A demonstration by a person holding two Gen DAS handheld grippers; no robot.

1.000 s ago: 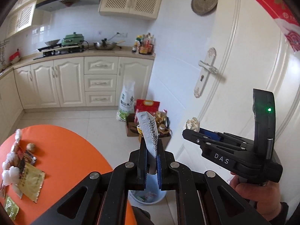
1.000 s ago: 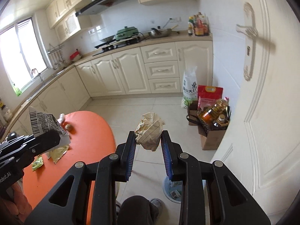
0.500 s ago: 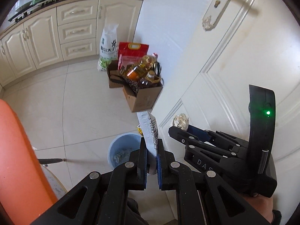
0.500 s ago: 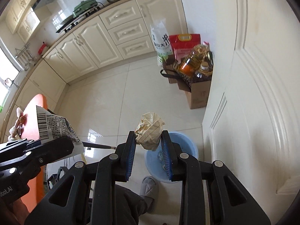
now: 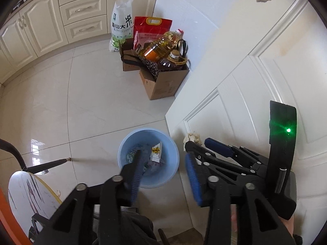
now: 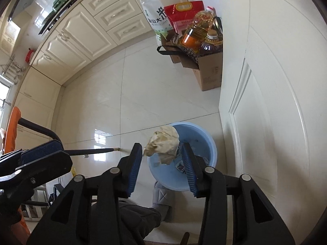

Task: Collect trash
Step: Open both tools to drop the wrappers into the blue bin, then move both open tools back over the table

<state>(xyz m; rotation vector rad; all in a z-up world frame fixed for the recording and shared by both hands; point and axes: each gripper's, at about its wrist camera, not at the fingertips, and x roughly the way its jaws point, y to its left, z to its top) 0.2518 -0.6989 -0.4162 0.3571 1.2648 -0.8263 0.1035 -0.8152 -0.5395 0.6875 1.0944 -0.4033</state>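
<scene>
Over the blue bin (image 5: 148, 157), the left hand-held gripper (image 5: 163, 175) gapes empty while the right hand-held gripper (image 6: 161, 159), jaws wide, barely cradles a crumpled paper ball (image 6: 162, 145) needing release

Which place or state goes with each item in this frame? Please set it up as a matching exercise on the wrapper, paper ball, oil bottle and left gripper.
Things:
1. wrapper
2. paper ball
3. oil bottle
4. left gripper

Places or states:
A. in the cardboard box
B. open, holding nothing
C. inside the blue bin
D. between the fingers of the right gripper, above the bin

Pairs: 1-C, 2-D, 3-A, 4-B
</scene>
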